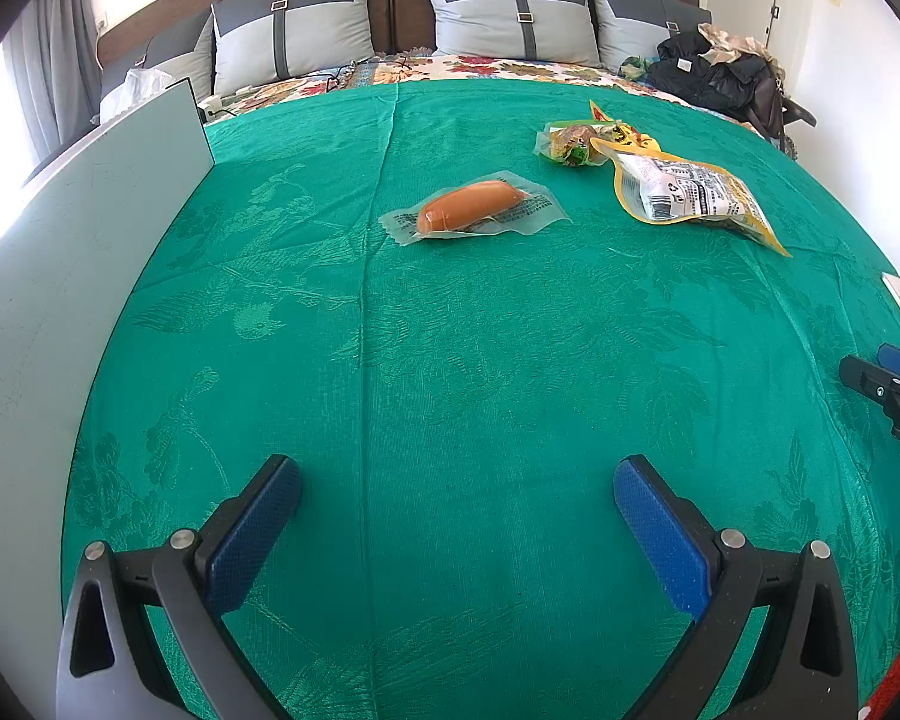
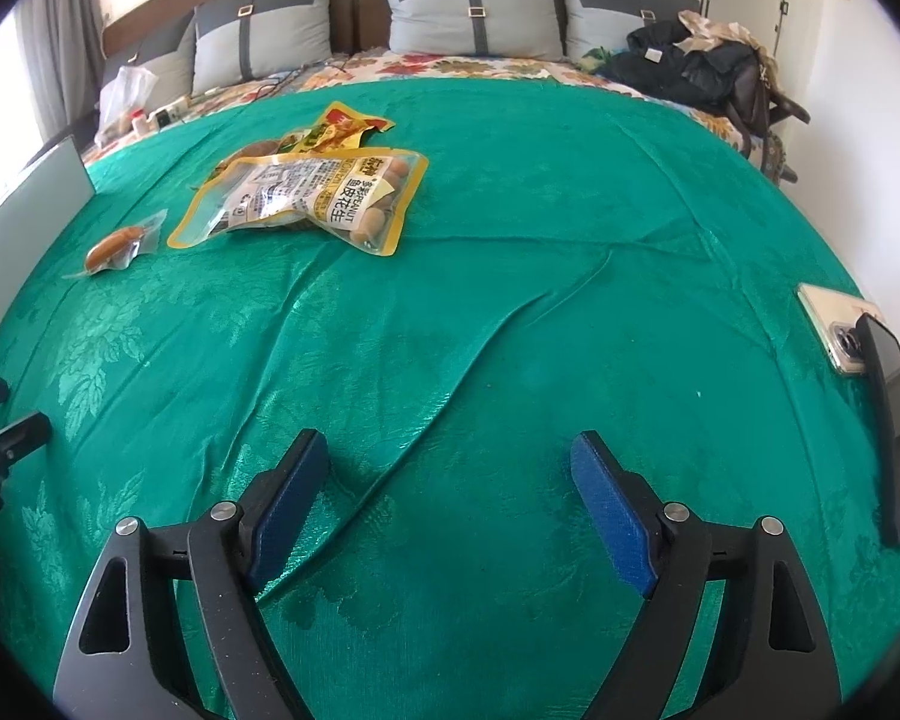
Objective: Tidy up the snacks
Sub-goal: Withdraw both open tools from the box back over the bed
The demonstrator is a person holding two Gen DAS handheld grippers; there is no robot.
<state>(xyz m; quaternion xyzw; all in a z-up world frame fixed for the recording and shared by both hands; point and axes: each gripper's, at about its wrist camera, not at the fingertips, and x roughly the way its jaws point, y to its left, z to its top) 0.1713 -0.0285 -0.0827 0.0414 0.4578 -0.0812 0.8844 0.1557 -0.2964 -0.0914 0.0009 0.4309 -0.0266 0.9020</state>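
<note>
Snacks lie loose on a green bedspread, both grippers empty

Green patterned bedspread [image 1: 450,360] covers the bed, and three snack packs rest on it, well ahead of both grippers. A vacuum-sealed sausage [image 1: 471,207] lies by itself, apart from the others. A yellow-edged peanut bag [image 2: 306,195] lies flat nearby, its far edge overlapping a smaller yellow and red snack packet [image 2: 336,126]. The left gripper [image 1: 456,531] hangs over bare cloth with its jaws spread wide and nothing between the blue pads. The right gripper [image 2: 450,507] also stands wide apart and empty, above a long crease in the cloth. A pale flat board [image 1: 78,276] stands along the left side of the bed. Two phones [image 2: 864,372] lie at the right edge, one dark, one light. Grey pillows [image 1: 510,12] lean on the brown headboard, and dark clothes [image 1: 714,69] are heaped at the far right corner.
</note>
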